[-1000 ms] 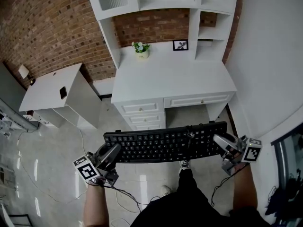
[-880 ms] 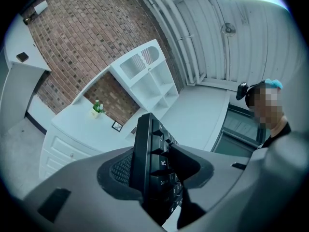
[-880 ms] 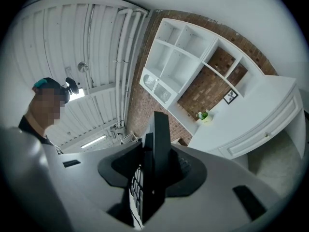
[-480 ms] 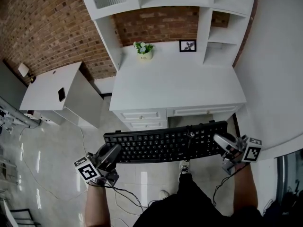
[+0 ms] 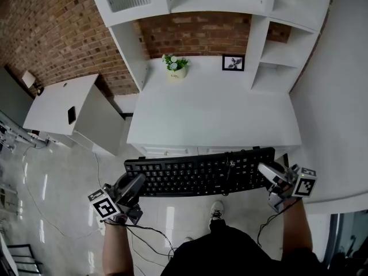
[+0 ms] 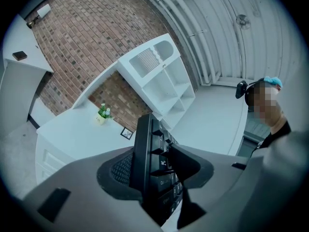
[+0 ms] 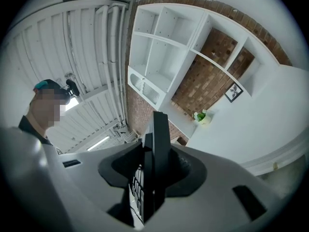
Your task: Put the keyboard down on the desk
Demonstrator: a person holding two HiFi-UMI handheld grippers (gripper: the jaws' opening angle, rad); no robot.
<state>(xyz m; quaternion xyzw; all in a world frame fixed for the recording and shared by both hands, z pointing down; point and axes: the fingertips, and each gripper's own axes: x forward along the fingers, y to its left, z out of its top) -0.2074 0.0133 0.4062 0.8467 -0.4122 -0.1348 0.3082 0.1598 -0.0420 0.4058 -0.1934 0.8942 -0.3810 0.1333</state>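
The black full-size keyboard, keys up, a cable draped across its right half, spans level between the claws. The left gripper clamps its left end and the right gripper its right end. The white desk lies just beyond the jaws.
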